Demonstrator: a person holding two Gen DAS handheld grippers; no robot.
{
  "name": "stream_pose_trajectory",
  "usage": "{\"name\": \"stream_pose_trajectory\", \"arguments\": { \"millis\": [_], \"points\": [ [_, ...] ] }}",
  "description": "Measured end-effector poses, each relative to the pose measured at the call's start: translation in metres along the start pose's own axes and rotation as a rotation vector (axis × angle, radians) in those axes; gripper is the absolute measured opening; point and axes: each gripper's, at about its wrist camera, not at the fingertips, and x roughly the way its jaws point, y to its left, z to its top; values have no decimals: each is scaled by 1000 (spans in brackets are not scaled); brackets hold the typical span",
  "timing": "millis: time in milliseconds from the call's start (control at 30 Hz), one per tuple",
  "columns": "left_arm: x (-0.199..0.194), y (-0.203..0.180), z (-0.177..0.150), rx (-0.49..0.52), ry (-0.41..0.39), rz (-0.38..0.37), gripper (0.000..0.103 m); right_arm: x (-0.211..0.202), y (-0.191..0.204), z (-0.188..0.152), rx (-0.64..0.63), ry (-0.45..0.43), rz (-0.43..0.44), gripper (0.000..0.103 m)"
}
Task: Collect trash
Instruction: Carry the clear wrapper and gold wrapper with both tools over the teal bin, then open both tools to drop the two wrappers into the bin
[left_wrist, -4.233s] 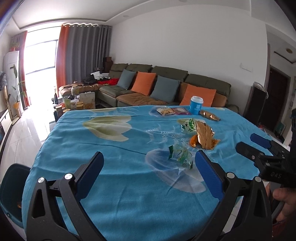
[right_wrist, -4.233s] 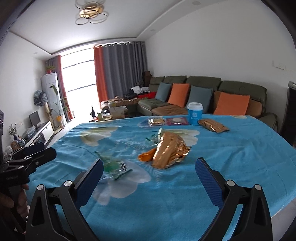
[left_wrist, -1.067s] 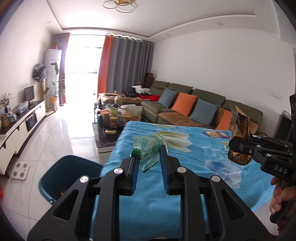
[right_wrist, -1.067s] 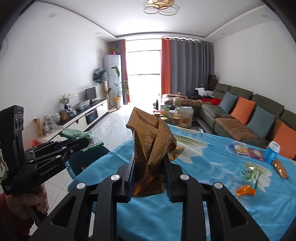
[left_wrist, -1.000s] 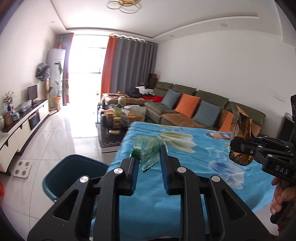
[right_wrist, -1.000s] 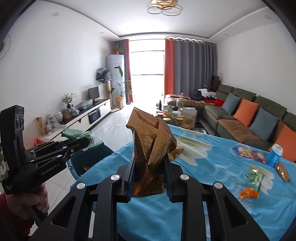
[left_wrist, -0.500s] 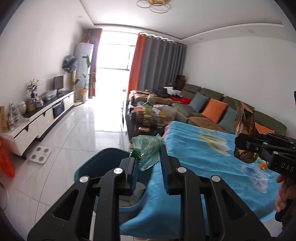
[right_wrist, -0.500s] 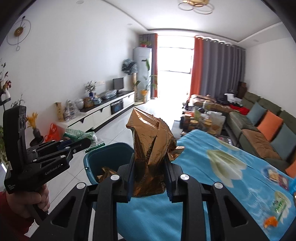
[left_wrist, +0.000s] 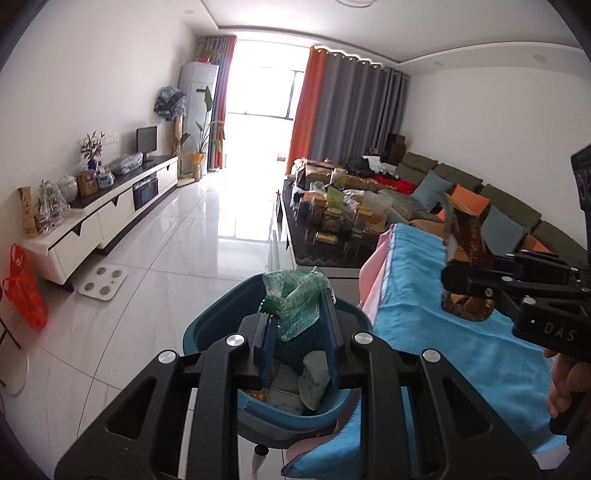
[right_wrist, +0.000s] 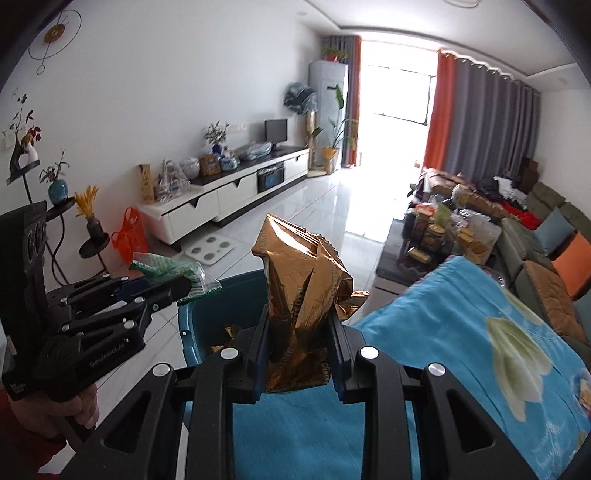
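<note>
Left gripper (left_wrist: 298, 336), right gripper (right_wrist: 298, 352): black frames, blue pads, silver screws

- White walls; glossy pale tile floor (left_wrist: 177, 236) throwing back window glare.
- Far window (left_wrist: 264, 79) very bright, flanked by orange and grey curtains (left_wrist: 351, 114).
- Low white TV cabinet (right_wrist: 236, 192) along left wall, small monitor (left_wrist: 146, 138) on top.
- Tall white air conditioner (left_wrist: 197, 92) in corner, potted plant beside it.
- Olive sofa (left_wrist: 491, 206) at right, orange and blue-grey cushions.
- Cluttered dark coffee table (left_wrist: 325, 236) mid-room.
</note>
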Motion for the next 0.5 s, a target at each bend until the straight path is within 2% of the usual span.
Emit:
{"name": "stream_pose_trajectory", "arguments": {
  "millis": [500],
  "points": [
    [100, 26, -14, -64, 151, 22, 24, 98, 2, 12, -21, 200, 144, 28]
  ]
}}
